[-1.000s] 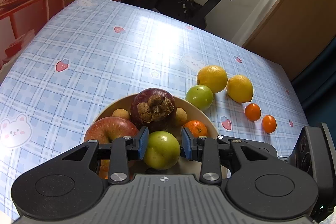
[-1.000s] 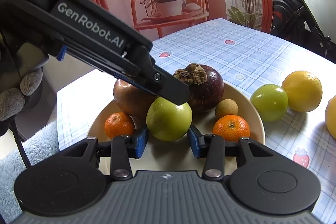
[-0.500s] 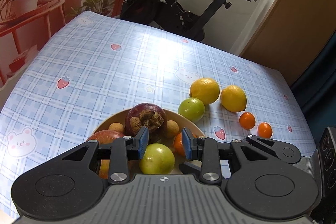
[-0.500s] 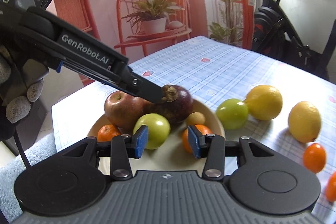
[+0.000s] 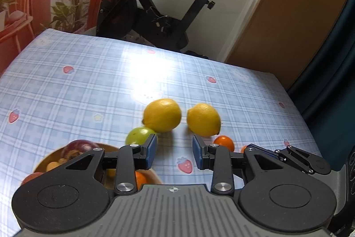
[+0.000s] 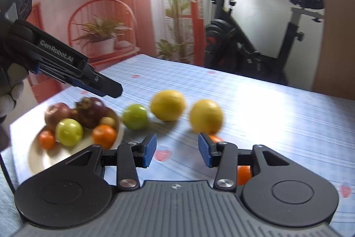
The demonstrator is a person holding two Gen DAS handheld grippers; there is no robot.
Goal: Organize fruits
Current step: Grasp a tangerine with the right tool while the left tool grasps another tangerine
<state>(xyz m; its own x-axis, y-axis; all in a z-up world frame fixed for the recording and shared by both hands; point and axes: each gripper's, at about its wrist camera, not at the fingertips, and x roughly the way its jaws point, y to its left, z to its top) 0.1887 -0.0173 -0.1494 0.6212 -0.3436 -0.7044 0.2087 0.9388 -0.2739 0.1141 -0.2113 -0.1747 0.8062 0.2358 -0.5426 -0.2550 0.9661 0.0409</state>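
My table (image 5: 66,90), spread with a blue checked cloth printed with strawberries, carried everything; its far edge faced an exercise bike (image 6: 255,41). The bowl (image 6: 35,159) sat near the table's left edge and held a reddish apple (image 6: 55,112), a mangosteen (image 6: 91,111), a green apple (image 6: 69,132), two mandarins (image 6: 104,136) and a small tan fruit, possibly a longan (image 6: 108,121). Outside the bowl, toward the middle of the table, lay the fruit not yet gathered: a lemon (image 5: 162,114) touching a second green apple (image 5: 138,136) that sat just beside the bowl's rim, another lemon (image 5: 203,119) a little to the right and apart, and small orange fruits (image 5: 224,142) nearer the right edge, partly hidden behind my fingers. My left gripper (image 5: 174,153) hung above the cloth beside the bowl with its blue pads spread and nothing between them. My right gripper (image 6: 176,152) was likewise spread and empty, aimed at the gap between the two lemons. I judged the step in hand to be the reach for the next loose fruit, with the bowl part filled and roughly five pieces left out. The next move called for lowering one gripper so that its pads straddled a single fruit at its widest part, then closing gently, since round fruit on a slick cloth would likely roll if nudged
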